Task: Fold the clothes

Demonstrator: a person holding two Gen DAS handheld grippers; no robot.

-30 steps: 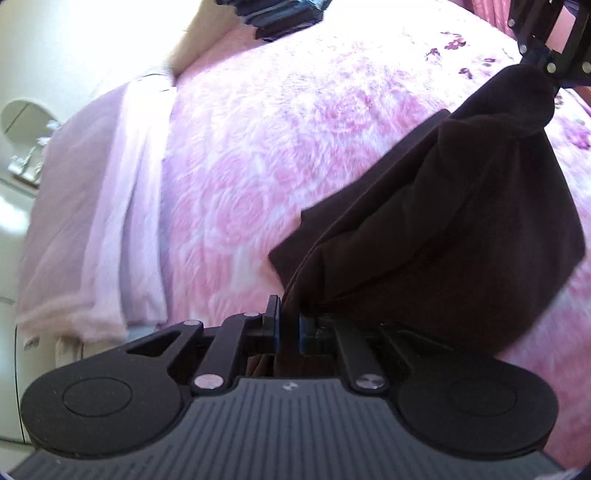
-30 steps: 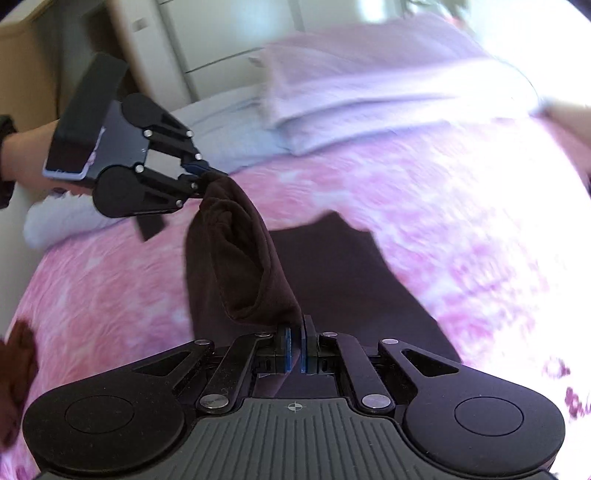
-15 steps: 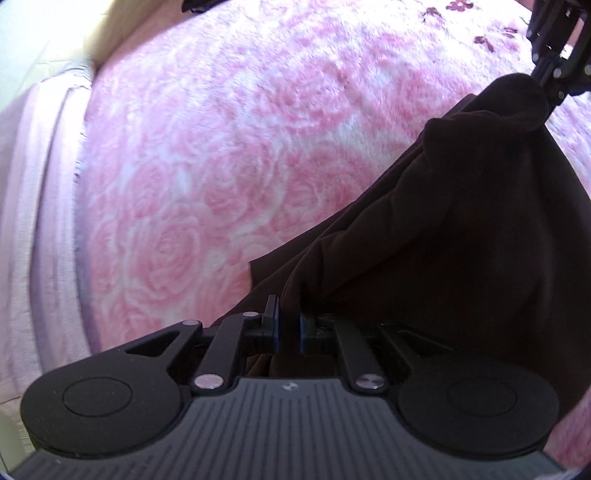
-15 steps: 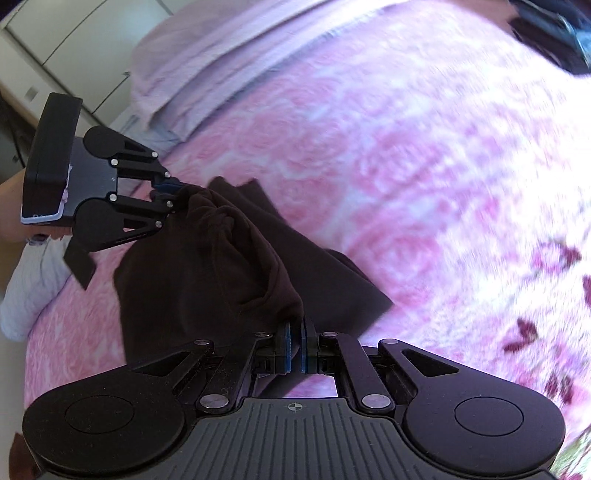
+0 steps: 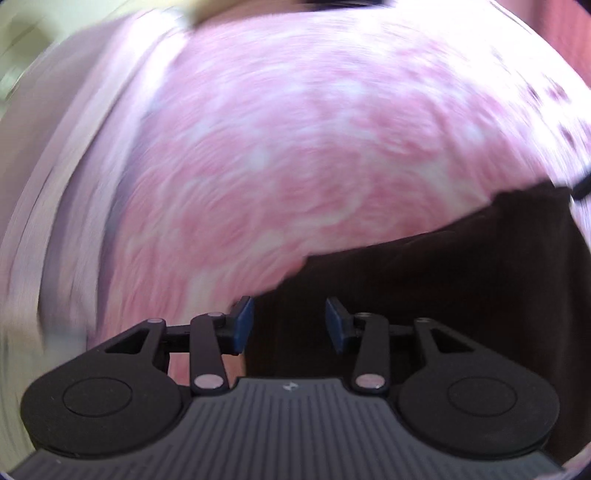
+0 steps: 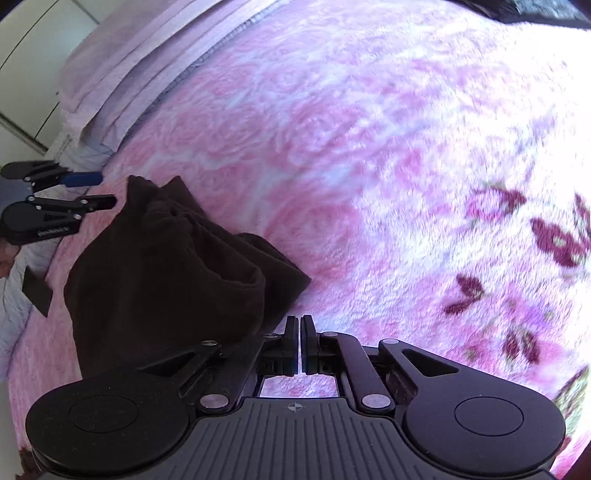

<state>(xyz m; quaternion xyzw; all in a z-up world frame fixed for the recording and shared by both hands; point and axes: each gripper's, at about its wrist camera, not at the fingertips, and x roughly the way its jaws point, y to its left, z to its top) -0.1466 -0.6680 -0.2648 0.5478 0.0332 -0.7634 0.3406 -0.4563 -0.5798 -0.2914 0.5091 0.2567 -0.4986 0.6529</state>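
A dark brown garment (image 6: 166, 266) lies bunched and folded over on the pink rose-patterned blanket (image 6: 332, 147). In the right wrist view my right gripper (image 6: 300, 328) is shut low over the blanket. The garment's near edge rests against its left finger, and no cloth shows in the thin gap between the pads. My left gripper (image 6: 105, 190) hangs at the far left, just apart from the garment's upper corner. In the blurred left wrist view the left gripper (image 5: 290, 325) has its jaws opening, blue pads apart, with the garment (image 5: 443, 295) under them and not pinched.
Lilac pillows and folded bedding (image 6: 147, 74) lie along the blanket's far edge, with white cabinet doors (image 6: 29, 74) behind. A dark item (image 6: 535, 11) sits at the top right of the bed. A grey sleeve (image 6: 14, 288) holds the left gripper. Open blanket stretches to the right.
The left jaws have opened and let go of the garment. The cloth, hanging between both grippers before, now lies slumped on the blanket. Both grippers have come down lower.
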